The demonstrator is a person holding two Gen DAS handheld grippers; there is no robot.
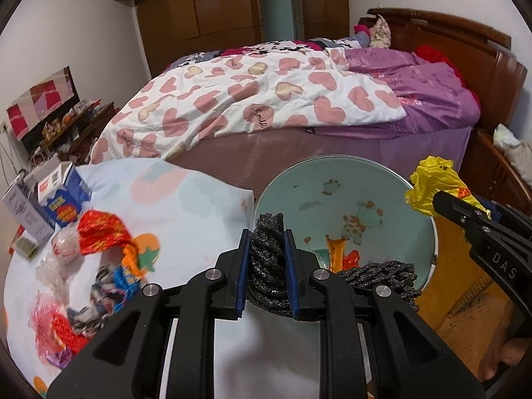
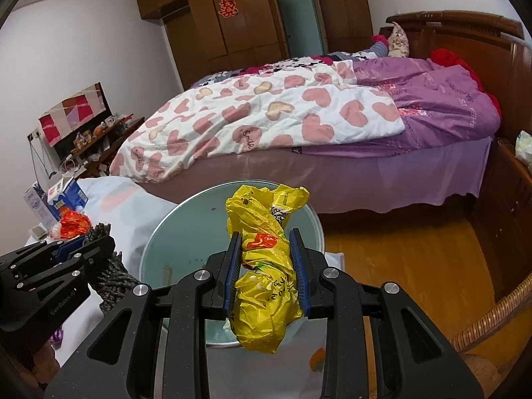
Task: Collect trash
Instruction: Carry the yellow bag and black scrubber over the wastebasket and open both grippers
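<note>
On the left side of the desk [image 1: 206, 193], which is draped in a pale patterned cloth, a blue and white carton [image 1: 58, 196] with a QR code is shown standing by a white box, and only the left wrist view takes in the full litter in front of it: a red and gold foil wrapper [image 1: 103, 232], clear plastic wrap [image 1: 55, 259], a striped rag [image 1: 99, 299] and a pink mesh scrap [image 1: 50, 319]. In the right wrist view just the carton [image 2: 68, 199] and the foil [image 2: 73, 224] are glimpsed. The left tongs [image 1: 268, 276] are seen pinching a dark, glittery twisted rope [image 1: 266, 266] at the near rim of the pale green basin [image 1: 349, 193], whose cartoon giraffe print and orange wrappers [image 1: 342, 257] inside are shown only from the left wrist; more of the rope lies over the rim to the right. From the right wrist, the left tongs [image 2: 78, 249] are seen from the side, lettered faintly, seemingly "GenRobot". The right tongs [image 2: 267, 274] are pressed onto a crumpled yellow plastic bag [image 2: 266, 286], held over the basin [image 2: 186, 229]; its printing cannot be read. In the left wrist view the bag [image 1: 432, 186] sticks out of the right tongs [image 1: 445, 204], marked "DAS", beside the basin. "Smile" is written on the bed's heart quilt [image 2: 252, 116], and a red paper emblem [image 2: 229, 8] is stuck on the wardrobe.
</note>
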